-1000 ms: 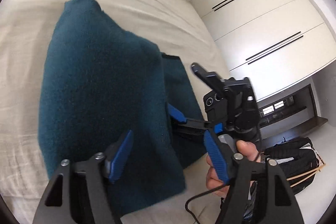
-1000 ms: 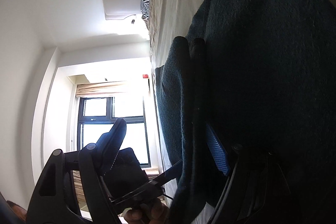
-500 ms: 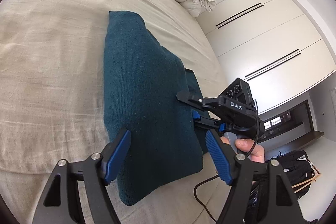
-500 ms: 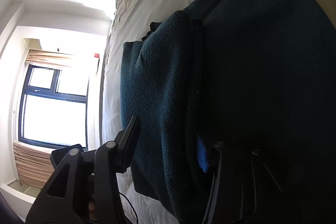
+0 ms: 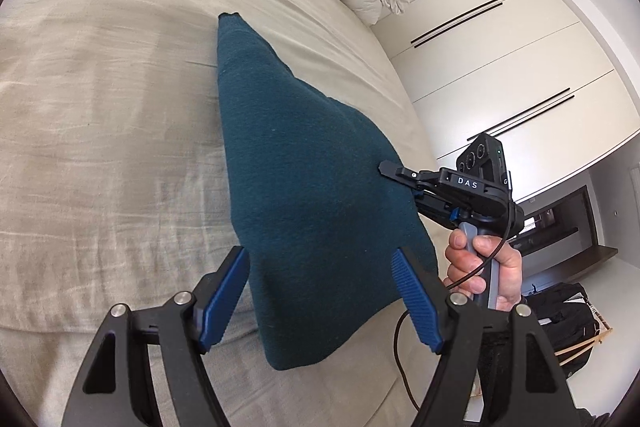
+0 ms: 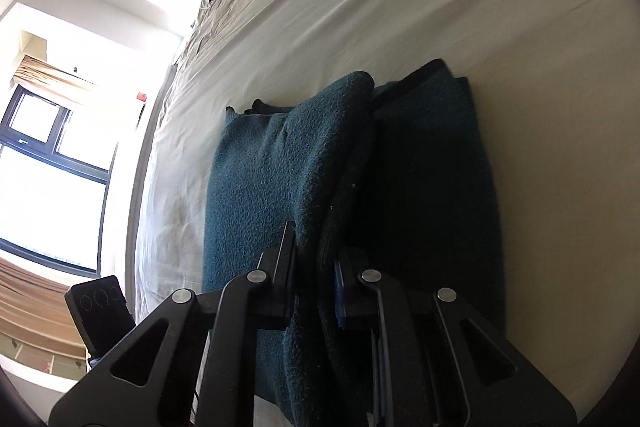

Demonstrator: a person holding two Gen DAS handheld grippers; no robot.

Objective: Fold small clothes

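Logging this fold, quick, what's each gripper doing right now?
Left gripper: open, holding nothing, fingers on either side of the teal garment's near edge.
Right gripper: shut on the teal garment's folded edge.

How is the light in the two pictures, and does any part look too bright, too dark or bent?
Left wrist view: even daylight, sharp; the teal garment and bed sheet show clear texture, though the wardrobe doors curve from fisheye distortion. Right wrist view: the window is blown out white, and the garment's right part beside the right gripper falls into deep shadow.
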